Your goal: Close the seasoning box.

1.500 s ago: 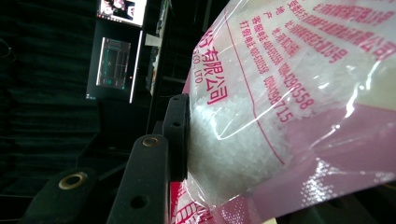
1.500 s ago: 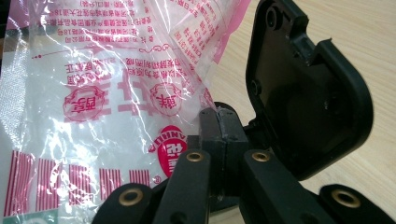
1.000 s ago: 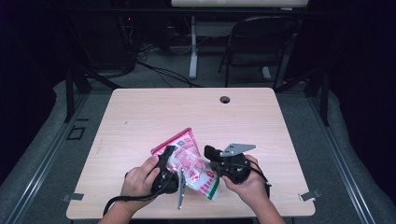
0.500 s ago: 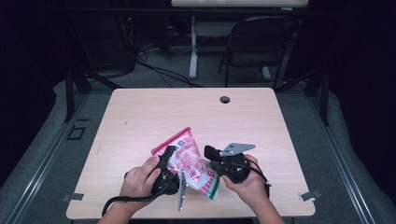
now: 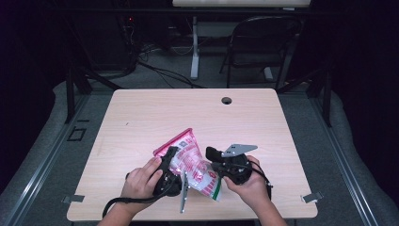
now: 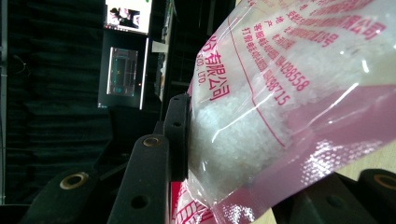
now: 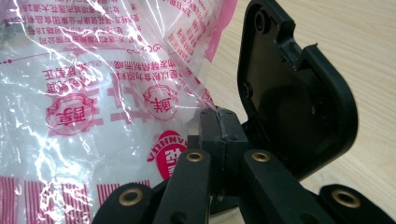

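Bag (image 5: 193, 165) printed "CO., LTD." in red: left tongs (image 6: 187, 140) and right tongs (image 7: 219, 135) both grip it.

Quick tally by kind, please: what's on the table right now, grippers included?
Bags: 1, the pink-printed clear bag of white granules
Grippers: 2, the left gripper and the right gripper, both on the bag
Total: 3, on the table
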A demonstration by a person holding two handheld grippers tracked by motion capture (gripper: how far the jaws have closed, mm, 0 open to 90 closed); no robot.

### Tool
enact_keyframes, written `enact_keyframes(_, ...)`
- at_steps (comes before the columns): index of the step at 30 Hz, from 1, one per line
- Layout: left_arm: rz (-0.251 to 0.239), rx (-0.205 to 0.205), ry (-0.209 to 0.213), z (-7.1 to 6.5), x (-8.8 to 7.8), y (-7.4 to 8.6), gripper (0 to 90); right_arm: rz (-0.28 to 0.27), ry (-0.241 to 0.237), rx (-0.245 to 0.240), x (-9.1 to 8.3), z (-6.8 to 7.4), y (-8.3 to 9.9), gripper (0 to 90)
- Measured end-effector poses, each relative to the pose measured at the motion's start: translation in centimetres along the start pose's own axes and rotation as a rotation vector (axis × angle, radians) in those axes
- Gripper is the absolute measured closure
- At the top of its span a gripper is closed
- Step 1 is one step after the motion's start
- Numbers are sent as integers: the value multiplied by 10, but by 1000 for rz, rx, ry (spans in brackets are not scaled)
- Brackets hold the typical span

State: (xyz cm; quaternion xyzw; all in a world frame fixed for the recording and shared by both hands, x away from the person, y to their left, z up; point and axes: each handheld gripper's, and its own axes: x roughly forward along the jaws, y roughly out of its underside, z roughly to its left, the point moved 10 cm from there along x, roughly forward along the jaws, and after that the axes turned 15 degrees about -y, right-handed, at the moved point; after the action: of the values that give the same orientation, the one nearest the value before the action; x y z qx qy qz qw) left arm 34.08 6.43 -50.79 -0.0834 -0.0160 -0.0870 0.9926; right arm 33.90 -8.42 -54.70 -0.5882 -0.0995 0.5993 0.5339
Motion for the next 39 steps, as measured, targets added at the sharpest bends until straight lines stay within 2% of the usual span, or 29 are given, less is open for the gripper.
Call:
enact_keyframes(31, -3, 6, -1, 3, 1, -4, 692, 10, 6, -2, 0, -2, 0, 900)
enact_keyframes(39, -9, 24, -7, 5, 1, -5, 692, 5, -1, -3, 1, -2, -1, 900)
